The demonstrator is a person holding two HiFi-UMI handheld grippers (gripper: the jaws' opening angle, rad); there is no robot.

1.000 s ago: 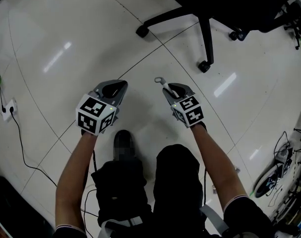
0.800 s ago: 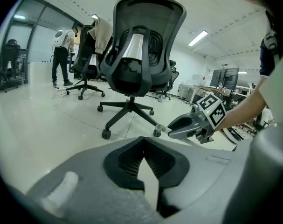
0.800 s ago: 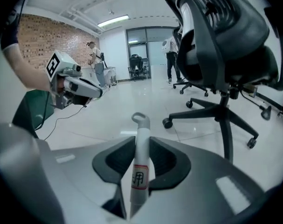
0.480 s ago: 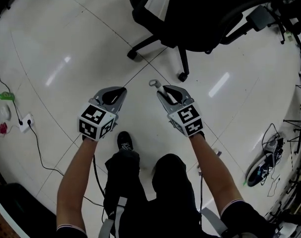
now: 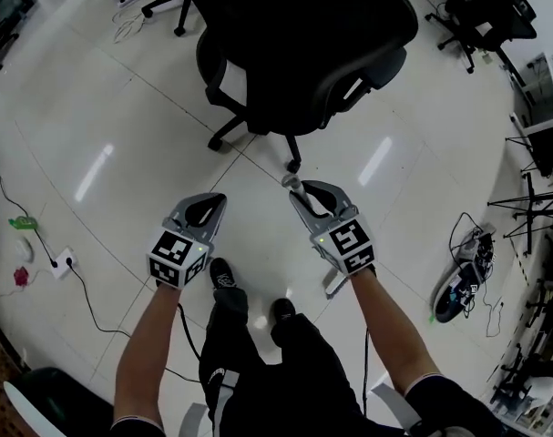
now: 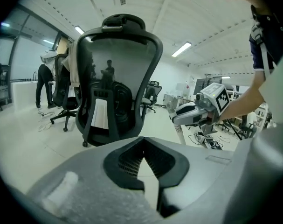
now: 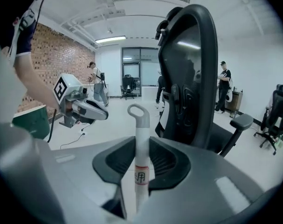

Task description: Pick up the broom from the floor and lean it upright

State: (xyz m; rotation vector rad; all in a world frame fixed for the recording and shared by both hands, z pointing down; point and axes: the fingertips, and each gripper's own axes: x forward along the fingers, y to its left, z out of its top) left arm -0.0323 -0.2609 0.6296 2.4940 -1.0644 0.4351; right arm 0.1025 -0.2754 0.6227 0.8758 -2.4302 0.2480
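Observation:
The broom's white handle, with a grey loop cap and a red-edged label, stands upright between the pads of my right gripper, which is shut on it. In the head view the loop end sticks out past my right gripper, and a lower stretch of the handle shows beneath that hand. The broom's head is hidden. My left gripper is level with the right one, a hand's width to its left. It is shut with nothing in it and does not touch the broom.
A black office chair stands close in front of both grippers. My shoes are on the white tiled floor. A power strip with cables lies at the left, more cables and gear at the right. People stand far off.
Both grippers have risen well above the floor, and the right one has carried the broom handle up with it. More of the office chair has come into view.

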